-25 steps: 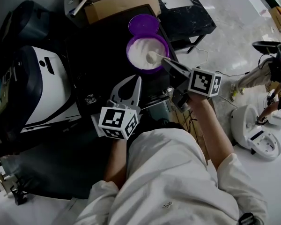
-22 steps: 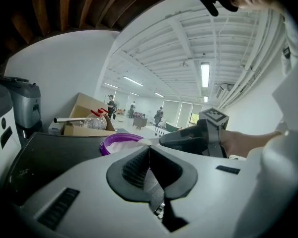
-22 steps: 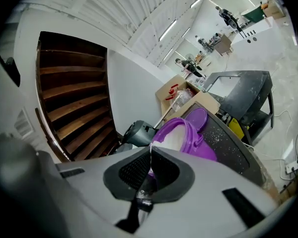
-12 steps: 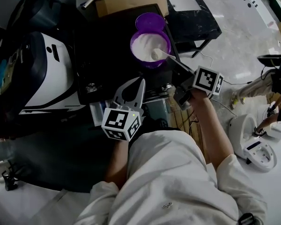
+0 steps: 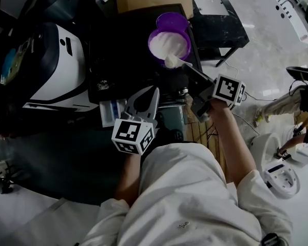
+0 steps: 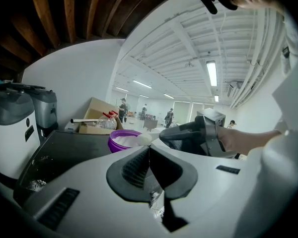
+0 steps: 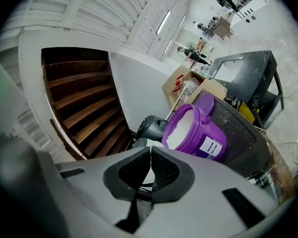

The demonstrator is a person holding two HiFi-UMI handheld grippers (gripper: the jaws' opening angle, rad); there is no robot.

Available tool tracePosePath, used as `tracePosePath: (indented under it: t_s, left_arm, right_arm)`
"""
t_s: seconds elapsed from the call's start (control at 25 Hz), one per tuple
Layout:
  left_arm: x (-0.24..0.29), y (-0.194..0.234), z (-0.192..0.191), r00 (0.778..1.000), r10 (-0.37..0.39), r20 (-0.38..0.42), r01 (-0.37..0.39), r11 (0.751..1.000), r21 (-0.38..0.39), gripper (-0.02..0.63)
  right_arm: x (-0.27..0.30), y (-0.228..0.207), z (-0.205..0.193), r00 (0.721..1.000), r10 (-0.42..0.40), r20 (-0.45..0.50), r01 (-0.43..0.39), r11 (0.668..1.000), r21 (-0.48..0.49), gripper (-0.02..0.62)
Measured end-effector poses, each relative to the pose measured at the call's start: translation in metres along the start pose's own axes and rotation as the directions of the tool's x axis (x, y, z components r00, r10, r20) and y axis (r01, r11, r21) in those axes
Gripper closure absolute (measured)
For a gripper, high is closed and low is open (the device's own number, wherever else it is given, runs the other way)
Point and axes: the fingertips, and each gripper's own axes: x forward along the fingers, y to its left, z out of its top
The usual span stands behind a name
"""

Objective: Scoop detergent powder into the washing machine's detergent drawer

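A purple tub (image 5: 169,43) of white detergent powder stands on the dark machine top (image 5: 123,60). My right gripper (image 5: 194,76) is shut on the handle of a white scoop (image 5: 170,61), which is heaped with powder and hangs over the tub's near rim. In the left gripper view the tub (image 6: 123,141), the scoop (image 6: 144,139) and the right gripper (image 6: 198,135) show ahead. My left gripper (image 5: 154,91) is shut and empty, near a pale open drawer (image 5: 112,111) at the machine's front. The right gripper view shows the tub (image 7: 196,128) beyond its shut jaws.
The tub's purple lid (image 5: 173,20) lies behind the tub, with a cardboard box (image 5: 151,1) farther back. A white appliance (image 5: 61,70) stands at the left. A black table (image 5: 218,19) is at the right. The person's body fills the lower view.
The scoop has come out of the powder and back to the tub's near rim, still loaded. The left gripper has barely moved. The head camera has shifted.
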Motion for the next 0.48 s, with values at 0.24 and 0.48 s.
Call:
tracePosePath:
  t_s: [0.24, 0.48]
  left_arm:
    - [-0.014, -0.009, -0.006, 0.999, 0.036, 0.001, -0.036, 0.999, -0.003, 0.588]
    - [-0.028, -0.019, -0.017, 0.997, 0.077, 0.001, -0.077, 0.997, -0.019, 0.588]
  right_arm:
    - [-0.006, 0.006, -0.019, 0.998, 0.045, -0.044, -0.044, 0.998, 0.039, 0.586]
    - [-0.013, 0.011, -0.034, 0.994, 0.072, -0.088, -0.069, 0.997, 0.044, 0.586]
